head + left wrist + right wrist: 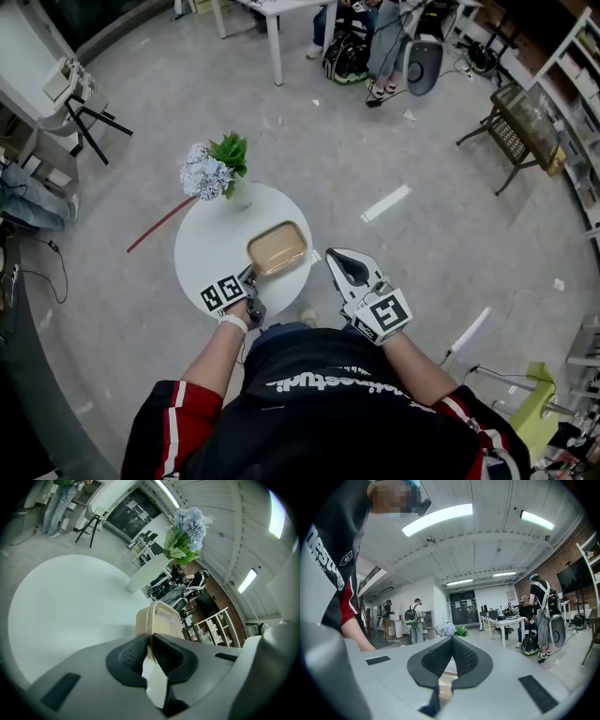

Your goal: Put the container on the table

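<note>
**A:** Where is the container (277,247) seen?

**B:** In the head view it is seen over the round white table (199,246), close to the edge nearest the person. A tan body under a clear lid is shown. Whether its base is set on the tabletop cannot be told.

**A:** How is it held?

**B:** Its near corner is clamped by the left gripper (251,275). In the left gripper view the jaws are drawn narrow. The container's rim is pinched between the dark ribbed pads (132,656), and the rest of the box is seen beyond them.

**A:** And the right gripper (339,258)?

**B:** It is held off the table, just beside its right edge and apart from the container. In the right gripper view its jaws are brought together at the tips, and nothing is gripped between them.

**A:** Is anything else seen on the table?

**B:** A bunch of pale blue flowers (214,171) with green leaves is stood at the far edge, apart from the container. The surface between them is left bare.
</note>
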Demonstrator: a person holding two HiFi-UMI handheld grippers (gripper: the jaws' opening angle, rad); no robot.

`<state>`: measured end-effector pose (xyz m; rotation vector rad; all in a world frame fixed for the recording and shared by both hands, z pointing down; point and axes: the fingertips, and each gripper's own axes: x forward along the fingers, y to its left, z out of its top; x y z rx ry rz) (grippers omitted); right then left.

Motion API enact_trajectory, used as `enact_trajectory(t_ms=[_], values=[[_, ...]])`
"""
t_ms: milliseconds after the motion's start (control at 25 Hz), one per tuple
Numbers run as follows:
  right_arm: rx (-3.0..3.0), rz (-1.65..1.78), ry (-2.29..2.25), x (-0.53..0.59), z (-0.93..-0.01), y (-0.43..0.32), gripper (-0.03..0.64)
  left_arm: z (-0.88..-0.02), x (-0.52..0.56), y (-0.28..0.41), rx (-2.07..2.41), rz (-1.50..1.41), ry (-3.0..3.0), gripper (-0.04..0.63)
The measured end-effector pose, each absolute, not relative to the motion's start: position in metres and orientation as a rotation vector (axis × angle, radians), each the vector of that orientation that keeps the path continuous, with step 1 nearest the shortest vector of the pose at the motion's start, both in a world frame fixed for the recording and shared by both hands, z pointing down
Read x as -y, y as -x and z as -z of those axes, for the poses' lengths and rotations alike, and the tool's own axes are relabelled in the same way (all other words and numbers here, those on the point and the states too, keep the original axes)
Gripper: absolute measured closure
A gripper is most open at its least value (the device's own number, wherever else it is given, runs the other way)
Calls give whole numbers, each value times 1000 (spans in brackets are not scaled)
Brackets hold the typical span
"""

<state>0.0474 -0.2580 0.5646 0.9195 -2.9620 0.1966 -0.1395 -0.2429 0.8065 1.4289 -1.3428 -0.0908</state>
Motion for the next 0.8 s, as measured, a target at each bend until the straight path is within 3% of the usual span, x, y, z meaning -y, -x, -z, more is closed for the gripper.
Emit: enact_trajectory(t_ms=[800], values=[[2913, -247, -947, 274, -586, -46, 615, -869, 252, 137, 1280, 65, -1267, 545]])
